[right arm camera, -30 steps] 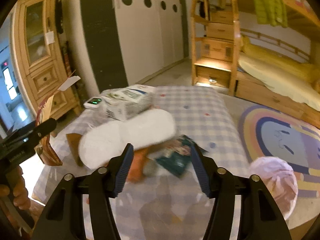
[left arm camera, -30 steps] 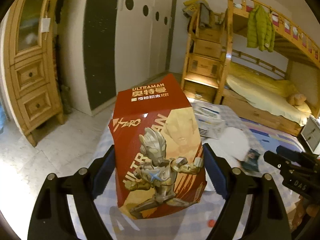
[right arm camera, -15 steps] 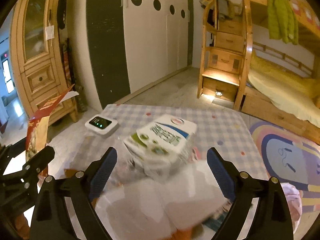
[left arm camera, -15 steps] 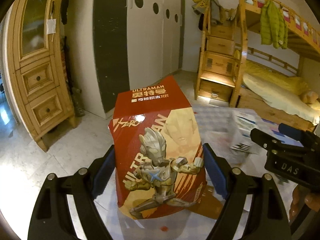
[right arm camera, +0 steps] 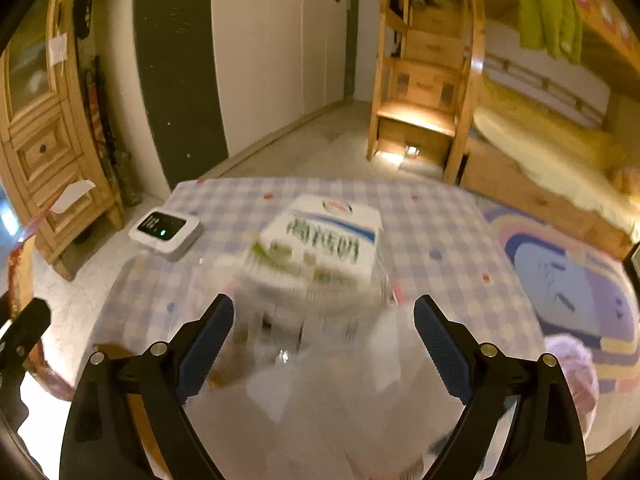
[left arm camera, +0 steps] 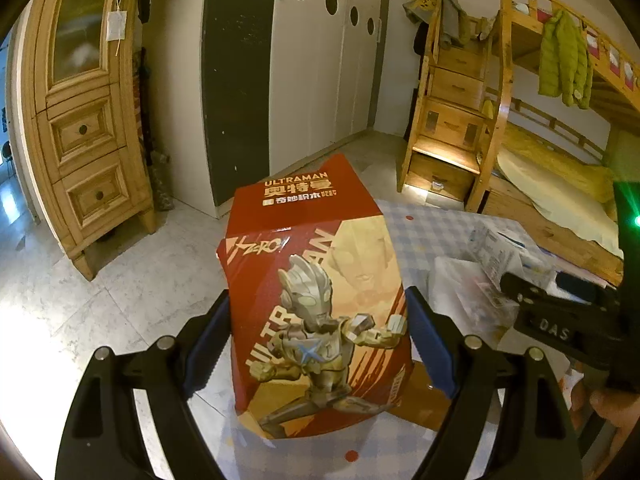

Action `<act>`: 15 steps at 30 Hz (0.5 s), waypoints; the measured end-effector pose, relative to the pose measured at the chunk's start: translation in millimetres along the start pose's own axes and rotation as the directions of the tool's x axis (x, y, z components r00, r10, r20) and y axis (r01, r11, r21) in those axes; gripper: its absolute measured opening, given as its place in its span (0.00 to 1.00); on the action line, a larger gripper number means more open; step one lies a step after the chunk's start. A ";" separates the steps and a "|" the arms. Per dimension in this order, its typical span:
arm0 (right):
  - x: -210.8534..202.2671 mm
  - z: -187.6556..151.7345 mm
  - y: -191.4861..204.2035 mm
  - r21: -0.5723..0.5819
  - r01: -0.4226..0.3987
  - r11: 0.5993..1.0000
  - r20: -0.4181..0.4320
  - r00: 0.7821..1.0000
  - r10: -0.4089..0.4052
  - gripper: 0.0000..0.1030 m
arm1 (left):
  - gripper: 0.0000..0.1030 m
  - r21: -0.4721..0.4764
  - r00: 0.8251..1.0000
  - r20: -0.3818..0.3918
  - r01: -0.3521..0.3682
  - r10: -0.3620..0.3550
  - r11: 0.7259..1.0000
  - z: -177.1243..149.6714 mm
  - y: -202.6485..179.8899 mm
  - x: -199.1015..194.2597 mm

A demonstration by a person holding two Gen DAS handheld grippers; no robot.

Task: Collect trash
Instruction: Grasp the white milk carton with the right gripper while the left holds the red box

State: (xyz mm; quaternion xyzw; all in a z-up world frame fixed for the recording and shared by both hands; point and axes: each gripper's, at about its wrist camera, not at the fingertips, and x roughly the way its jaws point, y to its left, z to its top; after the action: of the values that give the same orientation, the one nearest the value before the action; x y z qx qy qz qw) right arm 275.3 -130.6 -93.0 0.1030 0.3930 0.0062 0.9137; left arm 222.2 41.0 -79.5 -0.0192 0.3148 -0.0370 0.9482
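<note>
My left gripper is shut on a red and gold Ultraman carton and holds it upright above the left edge of the checked table. My right gripper is open, its fingers on either side of a white and green milk carton pack in clear wrap that lies on the table. A white plastic sheet, blurred, lies just under the right gripper. The right gripper also shows at the right of the left wrist view.
A white device with a green light sits at the table's left edge. A brown scrap lies at the near left. A pink bag stands on the floor by the rug. Wooden cabinet, wardrobe and bunk bed surround the table.
My right gripper has opened wide and moved forward over the white sheet up to the milk pack. My left gripper has drifted left and back with the Ultraman carton still in it.
</note>
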 end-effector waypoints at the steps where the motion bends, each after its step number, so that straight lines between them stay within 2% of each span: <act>1: -1.2 -2.1 -3.4 0.004 -0.012 1.000 -0.003 1.000 0.012 0.76 | 0.79 0.001 1.000 -0.002 0.004 -0.004 1.000 -0.1 -0.5 0.1; 3: -3.1 -2.7 -7.0 -0.010 -0.003 1.000 0.005 1.000 0.003 0.55 | 0.79 0.002 1.000 -0.004 0.013 -0.013 1.000 -1.1 -5.3 -0.8; 6: -2.7 -2.7 -10.1 -0.033 -0.028 0.999 0.003 1.000 0.028 0.50 | 0.79 0.010 1.000 -0.004 0.025 -0.025 1.000 -2.1 -11.4 -1.7; 8: -6.4 -5.3 -16.7 -0.024 -0.066 0.998 -0.001 0.998 0.066 0.55 | 0.79 0.021 1.000 -0.001 0.025 -0.025 0.999 -3.6 -13.8 -2.2; 10: -10.6 -5.9 -19.8 -0.023 -0.076 0.997 0.011 0.997 0.076 0.70 | 0.79 0.031 1.000 0.000 0.022 -0.022 0.999 -4.1 -16.9 -2.6; 12: -14.9 -4.6 -20.0 -0.038 -0.069 0.997 0.038 0.997 0.070 0.75 | 0.79 0.031 1.000 0.000 0.019 -0.020 0.999 -3.0 -17.7 -1.1; 13: -14.8 -1.8 -18.2 -0.041 -0.066 0.997 0.048 0.997 0.068 0.82 | 0.79 0.029 1.000 -0.001 0.021 -0.021 0.999 -1.7 -18.6 0.1; 15: -15.1 3.1 -17.1 -0.047 -0.060 0.997 0.075 0.995 0.063 0.86 | 0.79 0.031 1.000 -0.002 0.022 -0.022 0.999 -1.3 -21.9 1.2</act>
State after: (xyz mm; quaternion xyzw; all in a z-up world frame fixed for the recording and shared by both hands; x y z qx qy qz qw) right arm 265.9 -149.3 -83.4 0.0949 0.3542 0.0391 0.9295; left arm 221.1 19.1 -80.0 -0.0080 0.3149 -0.0521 0.9476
